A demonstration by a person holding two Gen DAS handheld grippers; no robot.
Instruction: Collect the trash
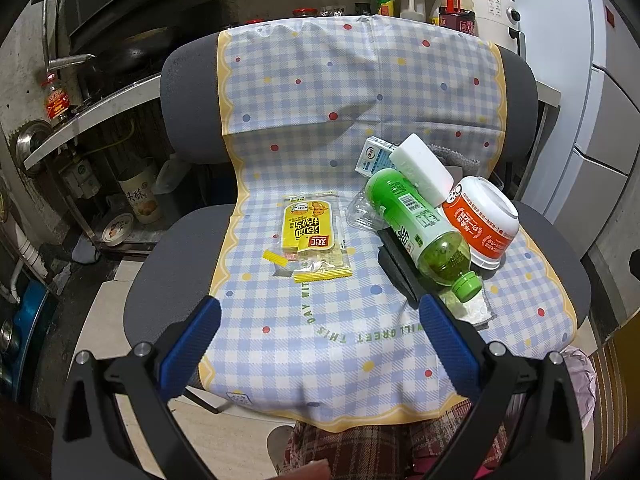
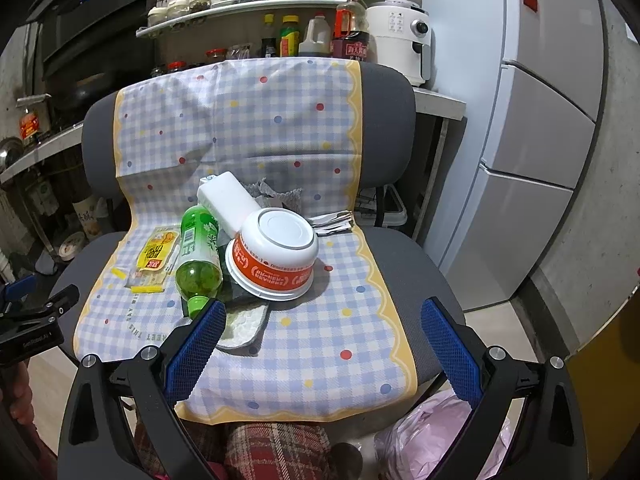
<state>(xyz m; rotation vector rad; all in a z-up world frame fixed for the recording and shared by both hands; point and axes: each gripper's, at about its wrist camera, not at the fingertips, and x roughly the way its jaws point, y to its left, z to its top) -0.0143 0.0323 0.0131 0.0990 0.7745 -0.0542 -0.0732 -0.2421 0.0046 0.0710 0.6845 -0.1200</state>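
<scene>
On seat (image 1: pixel 192 240): trash (image 2: pixel 272 256) clustered right; both jaws wide.

Grey chair (image 1: pixel 188 240), checked cloth (image 1: pixel 320 340) draped over back and seat. On the cloth: yellow wrapper (image 1: pixel 312 236) mid-left; clustered right: green bottle (image 1: pixel 420 228) on its side, upturned orange-white bowl (image 1: pixel 484 220), white block (image 1: pixel 420 168), small carton (image 1: pixel 374 156), black flat item (image 1: pixel 400 268), grey rag (image 2: pixel 244 326).
</scene>
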